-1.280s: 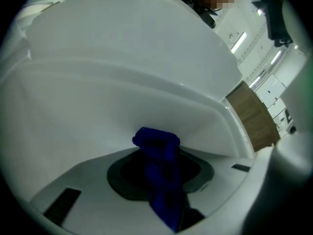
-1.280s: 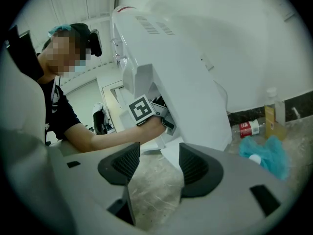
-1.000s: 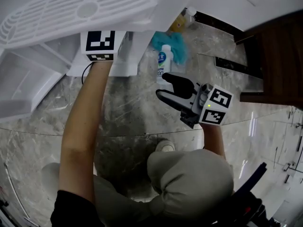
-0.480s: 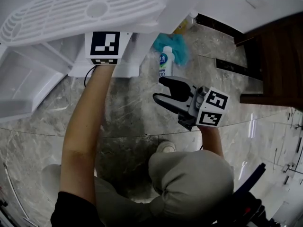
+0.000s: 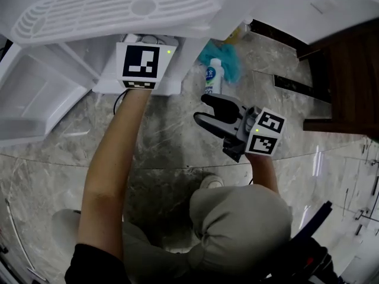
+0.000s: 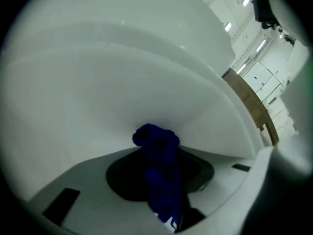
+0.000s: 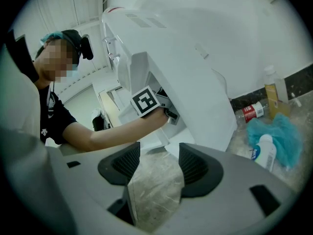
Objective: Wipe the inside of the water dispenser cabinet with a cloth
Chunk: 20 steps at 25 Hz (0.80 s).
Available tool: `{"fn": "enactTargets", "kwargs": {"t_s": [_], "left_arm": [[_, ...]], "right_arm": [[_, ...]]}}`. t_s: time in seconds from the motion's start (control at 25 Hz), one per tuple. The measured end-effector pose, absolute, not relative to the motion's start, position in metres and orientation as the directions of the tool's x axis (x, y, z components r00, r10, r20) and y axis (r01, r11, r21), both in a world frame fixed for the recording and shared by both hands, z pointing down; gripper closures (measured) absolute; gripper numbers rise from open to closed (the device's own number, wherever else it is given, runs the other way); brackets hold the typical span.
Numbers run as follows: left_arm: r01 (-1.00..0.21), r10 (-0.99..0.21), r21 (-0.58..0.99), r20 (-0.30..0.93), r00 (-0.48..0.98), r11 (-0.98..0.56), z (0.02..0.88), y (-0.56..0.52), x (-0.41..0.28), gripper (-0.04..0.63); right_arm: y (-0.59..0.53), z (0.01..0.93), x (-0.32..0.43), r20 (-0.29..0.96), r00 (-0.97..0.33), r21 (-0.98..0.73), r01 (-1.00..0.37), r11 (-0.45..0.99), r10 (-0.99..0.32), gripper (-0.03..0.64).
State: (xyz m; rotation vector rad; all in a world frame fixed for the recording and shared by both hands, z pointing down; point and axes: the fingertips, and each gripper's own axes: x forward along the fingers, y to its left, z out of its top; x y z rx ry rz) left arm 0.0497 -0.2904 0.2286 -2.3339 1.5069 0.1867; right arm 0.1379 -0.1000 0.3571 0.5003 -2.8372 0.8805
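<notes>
Your left tongs (image 6: 160,173), clamped on the blue cloth (image 6: 157,148), have slid slightly along the cabinet wall (image 6: 122,82), so wiping is under way; your right tongs (image 7: 155,165) gape empty.

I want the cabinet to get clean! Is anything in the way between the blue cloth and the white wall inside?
Nothing visible is in the way. The left gripper is shut on the blue cloth, and the cloth's bunched end sits right up against the white inner wall, with no gap to see.
</notes>
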Motion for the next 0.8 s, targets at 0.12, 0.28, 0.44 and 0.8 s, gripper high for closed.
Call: {"fn": "enactTargets", "kwargs": {"t_s": [0.12,0.28,0.44,0.8], "left_arm": [[-0.866,-0.850,-0.275,-0.216,0.480,-0.418,0.255,-0.278,0.051,0.471],[-0.788,-0.841,-0.320,0.058,0.538,-0.526,0.352,-0.265,0.051,0.471],[-0.632,-0.774,-0.446,0.354,0.525,-0.633,0.431,-0.258,0.056,0.469],[-0.475,-0.645,-0.445,0.616,0.453,-0.759,0.474,-0.307,0.063,0.471]], "right_arm": [[-0.101,0.362,0.128,0.200,-0.943,-0.544,-0.332,0.771,-0.265,0.373],[-0.106,0.372,0.121,0.180,-0.942,-0.581,-0.334,0.742,-0.282,0.373],[-0.107,0.377,0.120,0.172,-0.941,-0.605,-0.335,0.723,-0.292,0.373],[-0.111,0.382,0.129,0.187,-0.930,-0.628,-0.360,0.690,-0.315,0.373]]}}
